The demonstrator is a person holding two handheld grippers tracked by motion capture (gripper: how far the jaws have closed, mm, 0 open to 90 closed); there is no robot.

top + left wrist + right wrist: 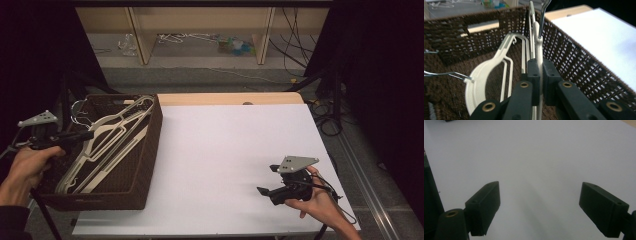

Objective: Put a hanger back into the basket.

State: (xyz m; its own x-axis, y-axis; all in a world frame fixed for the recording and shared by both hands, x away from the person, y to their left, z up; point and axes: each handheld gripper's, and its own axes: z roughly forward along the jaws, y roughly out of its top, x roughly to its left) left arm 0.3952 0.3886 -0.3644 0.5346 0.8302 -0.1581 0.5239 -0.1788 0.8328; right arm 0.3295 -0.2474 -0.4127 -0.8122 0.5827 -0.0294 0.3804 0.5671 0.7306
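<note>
We see the left gripper [539,75] clamped on the thin neck of a cream plastic hanger [539,50], its two black pads pressing it from either side just below the metal hook [544,17]. That hanger stands on edge inside the brown woven basket [150,145], close to the wall nearest the white sheet. No brand, label or writing can be read anywhere; a small pale tag on the basket's near wall is too small to make out.

Counting is uncertain: in the left gripper view we make out the held hanger, a second cream hanger [486,75] lying curved on the basket floor, and further cream bars between them that may belong to a third. In the high view the hangers [107,142] overlap into one pale heap, so we cannot give a firm number. There is one basket, at the left end of the table [225,145], which is covered in white.

The right gripper [272,181] rests low over the bare white surface near the right front corner, well apart from the basket, its jaws spread wide with nothing between them.

Beyond the table stands a pale wooden shelf frame [140,35], with more hangers and some blue-green items on the floor under it and dark cables [327,115] at the right. The basket's own wall stands between the held hanger and the open table.
</note>
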